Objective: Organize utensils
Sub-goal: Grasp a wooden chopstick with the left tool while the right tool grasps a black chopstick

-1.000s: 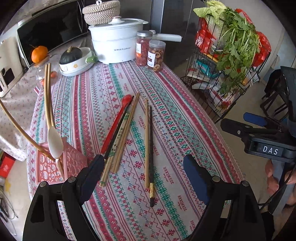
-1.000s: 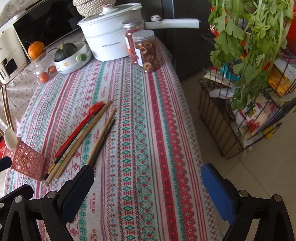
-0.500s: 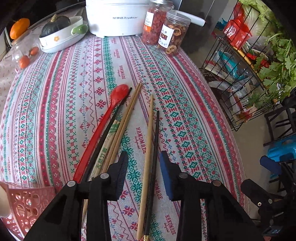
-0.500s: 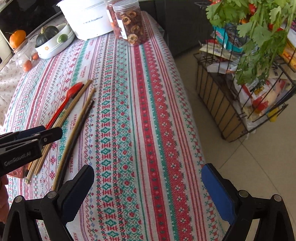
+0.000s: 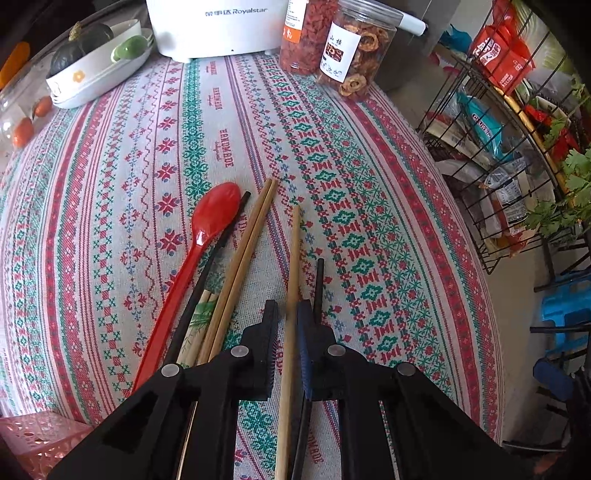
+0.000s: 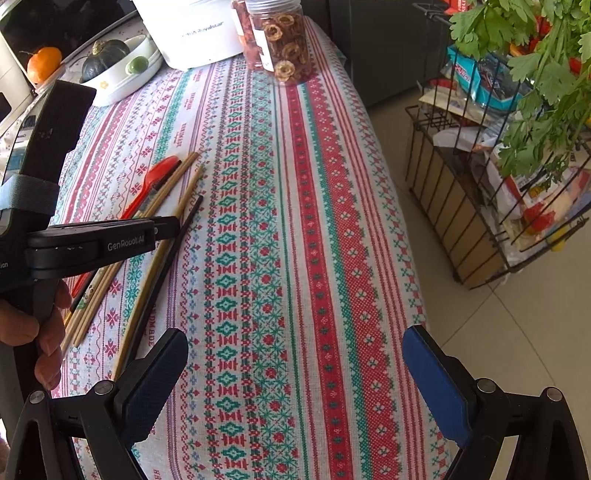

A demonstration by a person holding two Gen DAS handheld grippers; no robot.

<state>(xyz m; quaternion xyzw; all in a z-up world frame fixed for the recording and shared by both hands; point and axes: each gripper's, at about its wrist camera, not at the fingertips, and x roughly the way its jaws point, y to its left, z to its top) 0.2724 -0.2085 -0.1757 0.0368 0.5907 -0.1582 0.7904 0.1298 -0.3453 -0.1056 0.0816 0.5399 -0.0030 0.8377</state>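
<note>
Loose utensils lie on the patterned tablecloth (image 5: 110, 184): a red spoon (image 5: 207, 236), a black chopstick (image 5: 207, 273) beside it, a pair of brown chopsticks (image 5: 243, 258), a single pale wooden chopstick (image 5: 294, 258) and another black chopstick (image 5: 318, 284). My left gripper (image 5: 287, 325) is down at the cloth, jaws closing around the pale chopstick. A thin gap still shows at the left pad (image 5: 272, 332). From the right wrist view the left gripper (image 6: 173, 221) sits over the same pile. My right gripper (image 6: 293, 336) hovers open over bare cloth, with nothing between its fingers.
A pink perforated basket (image 5: 33, 439) stands at the near left corner. At the back are a white pot (image 5: 214, 29), two jars (image 5: 354, 48) and a bowl holding a squash (image 5: 92, 74). A wire rack of groceries (image 5: 498, 147) stands off the table's right edge. A hand (image 6: 37, 332) grips the left tool.
The left gripper came down and forward onto the chopsticks, and its jaws narrowed from wide open to close around the pale one. The right gripper sank a little and stayed open.
</note>
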